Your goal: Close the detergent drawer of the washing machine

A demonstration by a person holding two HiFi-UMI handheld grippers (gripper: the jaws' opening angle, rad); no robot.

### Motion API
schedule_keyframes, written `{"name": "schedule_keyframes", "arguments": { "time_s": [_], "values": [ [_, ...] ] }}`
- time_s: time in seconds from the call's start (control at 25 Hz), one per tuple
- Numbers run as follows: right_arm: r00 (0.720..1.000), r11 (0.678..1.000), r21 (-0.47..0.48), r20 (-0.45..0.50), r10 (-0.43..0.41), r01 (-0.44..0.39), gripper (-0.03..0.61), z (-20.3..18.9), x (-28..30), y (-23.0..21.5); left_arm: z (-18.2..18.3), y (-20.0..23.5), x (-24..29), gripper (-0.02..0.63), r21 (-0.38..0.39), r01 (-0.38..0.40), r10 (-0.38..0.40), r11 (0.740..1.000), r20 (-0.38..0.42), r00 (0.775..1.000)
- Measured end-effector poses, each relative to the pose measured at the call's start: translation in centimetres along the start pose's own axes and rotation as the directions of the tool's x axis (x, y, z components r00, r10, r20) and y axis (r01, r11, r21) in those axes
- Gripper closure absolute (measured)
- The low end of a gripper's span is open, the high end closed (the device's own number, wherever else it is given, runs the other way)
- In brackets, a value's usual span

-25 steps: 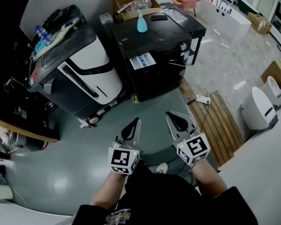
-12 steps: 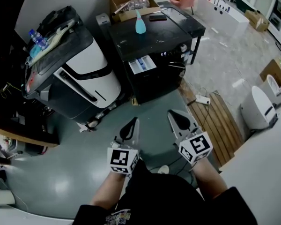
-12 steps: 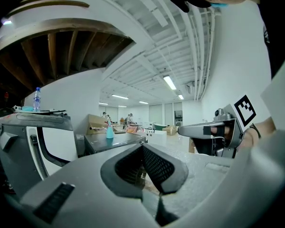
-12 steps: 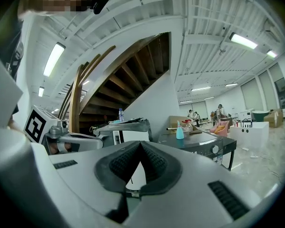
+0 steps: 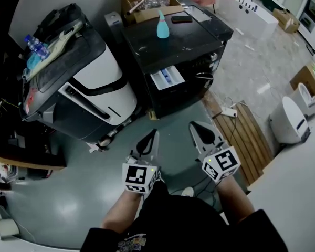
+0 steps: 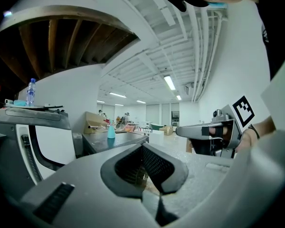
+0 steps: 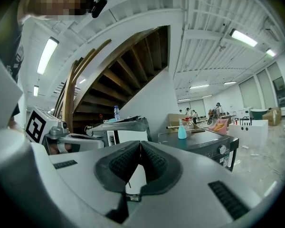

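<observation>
Detergent drawer (image 5: 168, 79) stood pulled out from the top front of the black washing machine (image 5: 185, 47), toward its left in the head view. White tray, blue insert, open side up.

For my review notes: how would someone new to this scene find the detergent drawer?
Find the black washer with a teal bottle on top. High on its front, toward the left, the drawer juts out open. It alone is pale, with blue inside, on that black face.
</observation>
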State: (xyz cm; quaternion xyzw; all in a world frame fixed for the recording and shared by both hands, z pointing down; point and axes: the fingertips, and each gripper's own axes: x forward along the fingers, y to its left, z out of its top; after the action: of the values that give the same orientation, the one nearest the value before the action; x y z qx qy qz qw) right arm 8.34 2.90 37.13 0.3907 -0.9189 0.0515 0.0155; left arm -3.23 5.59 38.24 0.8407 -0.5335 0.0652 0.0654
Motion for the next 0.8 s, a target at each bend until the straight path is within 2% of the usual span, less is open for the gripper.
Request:
{"name": "schedule_keyframes", "arguments": {
  "time_s": [0.4, 0.8],
  "values": [
    [0.999, 1.0, 0.004, -0.024, -0.031, 0.031, 0.545, -0.9, 8.6, 0.1, -0.4, 8.2, 3.5, 0.609, -0.01, 0.04, -0.04, 0.999, -0.011, 0.999],
    [0.994, 0.994, 0.017, -0.039, -0.103, 0.104, 0.492, -1.5, 14.1, -0.3, -1.0, 13.5, 6.0, 0.607, 0.009, 0.117, -0.117, 0.993, -0.033, 0.993]
  ]
}}
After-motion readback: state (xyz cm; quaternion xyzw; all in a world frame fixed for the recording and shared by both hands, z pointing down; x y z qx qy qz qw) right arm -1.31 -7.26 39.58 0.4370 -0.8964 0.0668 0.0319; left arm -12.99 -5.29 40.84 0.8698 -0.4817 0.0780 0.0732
